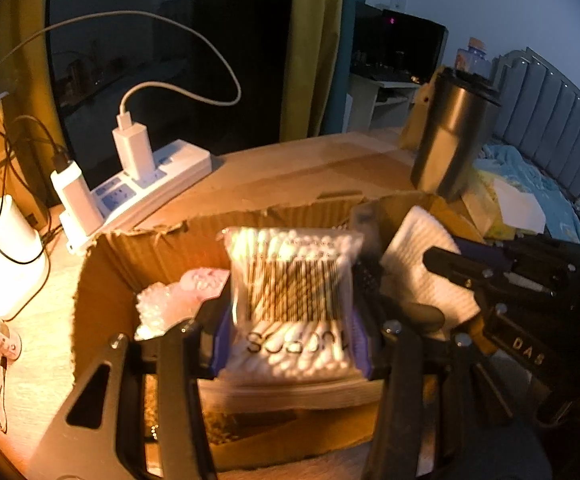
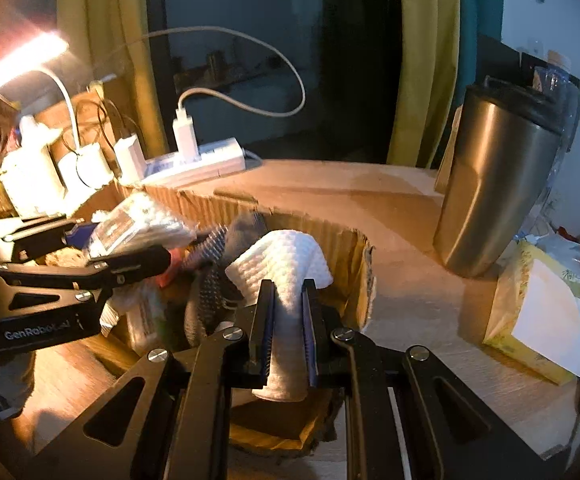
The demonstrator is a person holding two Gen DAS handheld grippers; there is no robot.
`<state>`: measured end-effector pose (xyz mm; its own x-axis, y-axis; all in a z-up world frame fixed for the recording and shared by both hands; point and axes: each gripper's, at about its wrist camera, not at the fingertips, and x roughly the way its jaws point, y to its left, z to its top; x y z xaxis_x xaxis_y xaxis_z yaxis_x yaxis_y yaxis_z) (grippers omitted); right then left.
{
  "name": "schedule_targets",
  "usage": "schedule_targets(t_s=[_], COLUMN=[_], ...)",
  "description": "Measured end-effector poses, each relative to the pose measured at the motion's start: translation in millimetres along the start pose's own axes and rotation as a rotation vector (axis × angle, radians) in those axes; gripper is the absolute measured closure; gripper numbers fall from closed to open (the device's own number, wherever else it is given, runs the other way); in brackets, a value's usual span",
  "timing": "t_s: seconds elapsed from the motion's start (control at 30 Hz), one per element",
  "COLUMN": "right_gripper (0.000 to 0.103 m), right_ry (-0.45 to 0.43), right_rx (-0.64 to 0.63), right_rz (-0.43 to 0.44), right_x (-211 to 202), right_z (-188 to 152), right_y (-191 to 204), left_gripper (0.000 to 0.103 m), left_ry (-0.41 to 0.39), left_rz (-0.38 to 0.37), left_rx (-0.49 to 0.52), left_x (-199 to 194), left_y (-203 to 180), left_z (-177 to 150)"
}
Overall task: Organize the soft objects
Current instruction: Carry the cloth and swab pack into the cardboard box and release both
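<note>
My left gripper (image 1: 290, 336) is shut on a clear pack of cotton swabs (image 1: 291, 280) and holds it upright over the open cardboard box (image 1: 138, 248). My right gripper (image 2: 286, 320) is shut on a white textured towel roll (image 2: 282, 264) above the box's right end (image 2: 353, 264). The towel also shows in the left wrist view (image 1: 421, 252), with the right gripper (image 1: 469, 276) on it. The left gripper and swab pack show in the right wrist view (image 2: 138, 224). A pink bubble-wrap packet (image 1: 178, 296) and dark knit fabric (image 2: 210, 280) lie inside the box.
A steel tumbler (image 2: 493, 184) stands right of the box on the wooden desk (image 2: 409, 280). A tissue pack (image 2: 541, 320) lies at the right. A white power strip with chargers (image 1: 146, 184) and cables sits behind the box. A white lamp base (image 1: 6, 256) stands left.
</note>
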<state>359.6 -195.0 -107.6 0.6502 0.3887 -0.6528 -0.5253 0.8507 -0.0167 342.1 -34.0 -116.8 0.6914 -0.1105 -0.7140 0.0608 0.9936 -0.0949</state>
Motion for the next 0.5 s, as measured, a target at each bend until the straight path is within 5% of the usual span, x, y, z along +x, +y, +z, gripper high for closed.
schedule_targets(t_s=[0.3, 0.4, 0.43, 0.5], right_gripper=[0.086, 0.073, 0.065, 0.057], right_ry=[0.016, 0.014, 0.011, 0.008], right_rx=[-0.023, -0.012, -0.007, -0.002], right_rz=[-0.015, -0.003, 0.000, 0.000], right_x=[3.5, 1.8, 0.0, -4.1], right_z=[0.1, 1.9, 2.5, 3.4], right_y=[5.7, 5.1, 4.7, 4.3], left_gripper=[0.049, 0.048, 0.045, 0.020], left_ry=[0.033, 0.042, 0.042, 0.038], left_rz=[-0.014, -0.024, -0.027, -0.031], left_rx=[-0.026, -0.036, -0.040, -0.046], left_x=[9.1, 9.2, 8.4, 5.7], left_y=[4.5, 6.5, 7.2, 8.6], left_z=[1.7, 2.6, 2.7, 3.0])
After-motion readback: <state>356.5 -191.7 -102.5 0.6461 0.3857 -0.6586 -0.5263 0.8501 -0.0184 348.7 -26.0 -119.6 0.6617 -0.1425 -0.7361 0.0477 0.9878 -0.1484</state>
